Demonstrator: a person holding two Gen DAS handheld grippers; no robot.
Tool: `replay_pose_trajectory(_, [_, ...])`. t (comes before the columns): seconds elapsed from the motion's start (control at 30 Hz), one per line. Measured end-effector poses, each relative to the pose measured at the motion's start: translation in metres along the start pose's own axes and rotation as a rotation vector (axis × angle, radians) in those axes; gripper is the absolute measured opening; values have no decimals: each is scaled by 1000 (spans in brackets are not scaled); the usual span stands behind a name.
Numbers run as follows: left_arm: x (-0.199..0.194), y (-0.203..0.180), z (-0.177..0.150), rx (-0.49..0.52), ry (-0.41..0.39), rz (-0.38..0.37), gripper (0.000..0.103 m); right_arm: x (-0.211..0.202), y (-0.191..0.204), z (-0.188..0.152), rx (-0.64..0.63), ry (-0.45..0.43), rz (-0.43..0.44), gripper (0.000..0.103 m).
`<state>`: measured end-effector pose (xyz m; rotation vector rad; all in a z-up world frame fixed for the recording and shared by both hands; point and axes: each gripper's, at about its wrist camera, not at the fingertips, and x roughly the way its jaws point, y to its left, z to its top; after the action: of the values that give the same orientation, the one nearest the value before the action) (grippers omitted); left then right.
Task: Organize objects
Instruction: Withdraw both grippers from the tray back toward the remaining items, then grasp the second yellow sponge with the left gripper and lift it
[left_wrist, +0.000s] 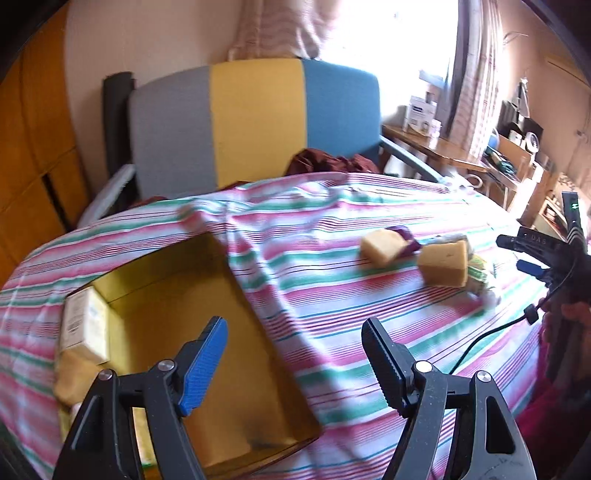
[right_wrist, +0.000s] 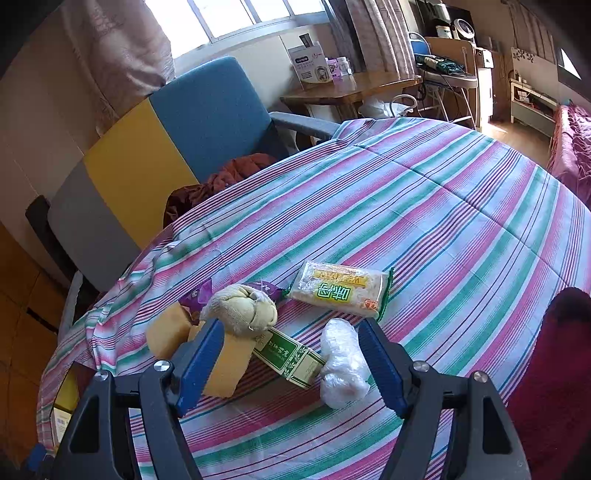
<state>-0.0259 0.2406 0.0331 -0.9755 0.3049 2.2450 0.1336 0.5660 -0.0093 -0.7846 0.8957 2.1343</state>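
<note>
1. Left wrist view, nearest: the left gripper (left_wrist: 293, 332) hangs with its jaws released and nothing between them, above the edge of an open yellow box (left_wrist: 177, 325) sunk into the striped tablecloth (left_wrist: 332, 314).
2. On the box's left rim lies a pale carton (left_wrist: 86, 325) – tilted, with a label on its side.
3. Farther across the cloth sit two tan sponge blocks (left_wrist: 443, 264), near each other; a purple wrapper (left_wrist: 406, 240) shows behind the left one.
4. At the right edge the right gripper (left_wrist: 535, 254) is partly visible, with a cable trailing from it.
5. Beyond the table stands an armchair (left_wrist: 255, 122) in grey, yellow and blue panels.
6. Right wrist view, nearest: the right gripper (right_wrist: 290, 347) is also released and grasps nothing – its open fingers frame the pile of objects.
7. Between the fingers lie a green-and-white box (right_wrist: 291, 356) and a clear plastic-wrapped bundle (right_wrist: 341, 363), touching at the box's end.
8. A rolled sock (right_wrist: 245, 306) rests on the sponge blocks (right_wrist: 225, 365) at left.
9. Just behind lies a wet-wipes pack (right_wrist: 340, 290) with a green label.
</note>
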Motion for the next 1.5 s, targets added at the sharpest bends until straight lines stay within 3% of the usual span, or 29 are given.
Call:
replay_pose_trajectory(0.3, [78, -55, 39, -15, 144, -88, 76, -1, -13, 2, 69, 19, 56, 77])
replay_pose_trajectory(0.53, [149, -73, 63, -111, 286, -141, 76, 0, -17, 3, 94, 36, 106, 77])
replay_pose_trajectory(0.67, [178, -82, 78, -165, 310, -134, 79, 2, -18, 4, 105, 45, 131, 77])
replay_pose_trajectory(0.77, [196, -90, 89, -184, 311, -115, 88, 2, -22, 4, 126, 51, 152, 77])
replay_pose_trajectory(0.93, [234, -100, 97, -179, 326, -55, 91, -3, -37, 7, 201, 16, 163, 77])
replay_pose_trajectory(1.0, [248, -100, 94, -180, 341, -84, 90, -2, -43, 7, 228, 14, 162, 77])
replay_pose_trajectory(1.07, [249, -98, 90, -193, 312, -111, 83, 1, -44, 7, 239, 29, 164, 77])
replay_pose_trajectory(1.1, [245, -100, 87, -178, 292, -150, 67, 2, -44, 7, 237, 38, 166, 77])
replay_pose_trajectory(1.13, [242, -102, 85, -164, 293, -178, 60, 4, -42, 7, 230, 44, 166, 77])
replay_pose_trajectory(1.4, [193, -100, 54, -76, 231, -216, 48, 6, -35, 4, 192, 58, 146, 77])
replay_pose_trajectory(1.5, [175, -99, 38, -48, 236, -208, 38, 7, -34, 4, 180, 62, 134, 77])
